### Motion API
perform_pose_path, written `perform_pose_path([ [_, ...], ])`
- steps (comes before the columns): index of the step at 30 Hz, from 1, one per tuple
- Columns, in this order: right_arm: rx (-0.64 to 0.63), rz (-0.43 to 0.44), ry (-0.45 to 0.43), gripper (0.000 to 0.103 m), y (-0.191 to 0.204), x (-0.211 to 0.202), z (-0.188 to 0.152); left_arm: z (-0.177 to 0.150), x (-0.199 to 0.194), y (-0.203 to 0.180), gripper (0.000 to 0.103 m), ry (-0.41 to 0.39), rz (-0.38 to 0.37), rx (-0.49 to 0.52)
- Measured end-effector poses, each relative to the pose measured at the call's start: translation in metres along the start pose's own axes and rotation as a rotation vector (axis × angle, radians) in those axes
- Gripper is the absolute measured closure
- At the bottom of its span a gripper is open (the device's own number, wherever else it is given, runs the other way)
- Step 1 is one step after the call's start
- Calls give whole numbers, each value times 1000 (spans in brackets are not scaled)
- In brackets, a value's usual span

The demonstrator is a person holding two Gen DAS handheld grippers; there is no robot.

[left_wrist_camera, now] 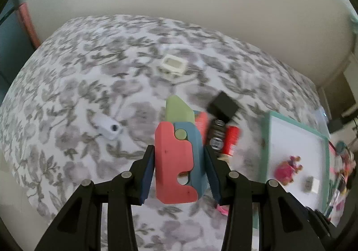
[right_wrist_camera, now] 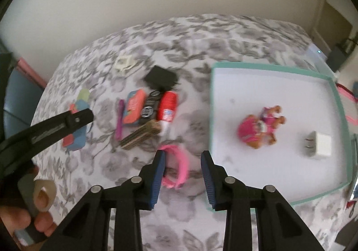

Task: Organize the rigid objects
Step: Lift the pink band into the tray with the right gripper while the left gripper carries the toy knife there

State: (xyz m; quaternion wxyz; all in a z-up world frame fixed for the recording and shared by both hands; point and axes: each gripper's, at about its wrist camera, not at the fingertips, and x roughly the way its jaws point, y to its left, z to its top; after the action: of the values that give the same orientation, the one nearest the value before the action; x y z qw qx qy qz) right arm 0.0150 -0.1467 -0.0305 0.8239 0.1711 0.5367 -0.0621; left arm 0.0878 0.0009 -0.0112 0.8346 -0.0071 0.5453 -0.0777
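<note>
My left gripper (left_wrist_camera: pixel 179 150) is shut on a red, blue and green plastic toy (left_wrist_camera: pixel 176 161) and holds it over the floral bedspread; the toy also shows in the right wrist view (right_wrist_camera: pixel 77 123) behind the left gripper's arm. My right gripper (right_wrist_camera: pixel 183 154) is open and empty, above a pink band (right_wrist_camera: pixel 179 168) that lies on the bedspread between and below its fingers. A teal-rimmed white tray (right_wrist_camera: pixel 268 161) at the right holds a pink toy dog (right_wrist_camera: pixel 259 130) and a white charger plug (right_wrist_camera: pixel 318 143). The tray also shows in the left wrist view (left_wrist_camera: pixel 297 150).
A cluster lies mid-bed: orange box (right_wrist_camera: pixel 134 108), black round tin (right_wrist_camera: pixel 151 105), red glue bottle (right_wrist_camera: pixel 166 107), purple pen (right_wrist_camera: pixel 119 121), keys (right_wrist_camera: pixel 139 135), black square object (right_wrist_camera: pixel 161 77). A white frame (left_wrist_camera: pixel 173 64) and a white cylinder piece (left_wrist_camera: pixel 109 127) lie farther left.
</note>
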Motion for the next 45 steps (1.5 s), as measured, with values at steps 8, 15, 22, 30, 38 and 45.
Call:
perform_pose_path([
  [8,41,34,34,69,-17,11,3,-3,14,-16,58,35,23,42],
  [15,15,53,76,68,-6,29,-2,-10,40,-1,58,105,69,27],
  [22,9,79,113,49,-1,47,-4,-13,50,4,58,131,78,24],
  [30,-39,49,123,46,9,56,-3,-13,53,8,58,136,84,20],
  [38,-100,25,130,41,22,68,-1,-11,58,11,58,139,90,20],
  [45,-171,-38,172,41,37,88,-5,-8,61,14,58,144,94,22],
])
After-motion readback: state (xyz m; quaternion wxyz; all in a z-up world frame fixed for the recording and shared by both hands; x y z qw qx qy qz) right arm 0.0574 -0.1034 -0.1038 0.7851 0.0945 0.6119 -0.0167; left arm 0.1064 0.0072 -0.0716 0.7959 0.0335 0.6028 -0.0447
